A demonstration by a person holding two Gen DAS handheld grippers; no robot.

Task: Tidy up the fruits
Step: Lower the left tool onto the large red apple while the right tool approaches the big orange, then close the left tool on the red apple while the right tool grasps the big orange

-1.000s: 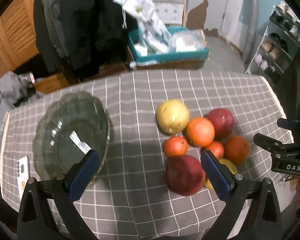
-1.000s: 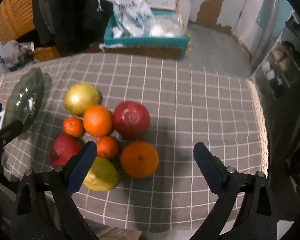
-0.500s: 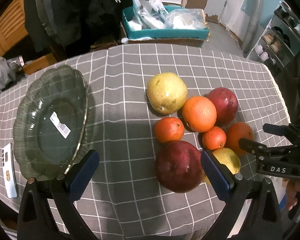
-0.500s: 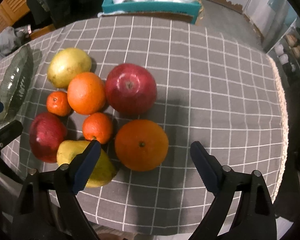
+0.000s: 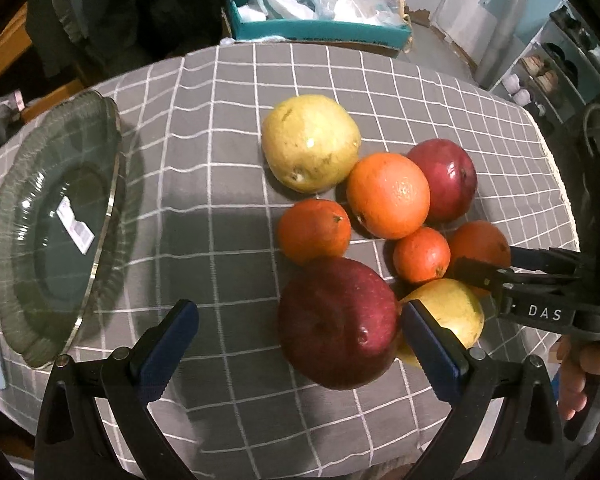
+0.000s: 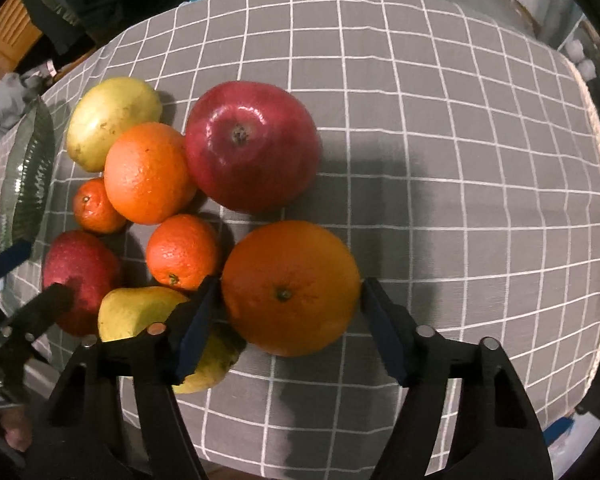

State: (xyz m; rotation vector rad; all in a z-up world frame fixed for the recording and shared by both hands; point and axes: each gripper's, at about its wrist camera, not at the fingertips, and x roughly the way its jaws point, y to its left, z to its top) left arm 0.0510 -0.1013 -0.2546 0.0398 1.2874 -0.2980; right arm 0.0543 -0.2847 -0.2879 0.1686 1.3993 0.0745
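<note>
Grey checked cloth covers the surface (image 5: 236, 80), glass plate (image 5: 56, 220) well left of the fruit pile. Right tongs (image 6: 292, 320), lower than a second ago, are closing around the big orange (image 6: 290, 286); next, grip and carry it plateward. Left tongs (image 5: 300, 340) hang wide open, empty, over the near red apple (image 5: 338, 320).

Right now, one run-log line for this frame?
phase: grasp | right gripper: closing around large orange | left gripper: open, red apple by its right pad | glass plate: holds no fruit
</note>
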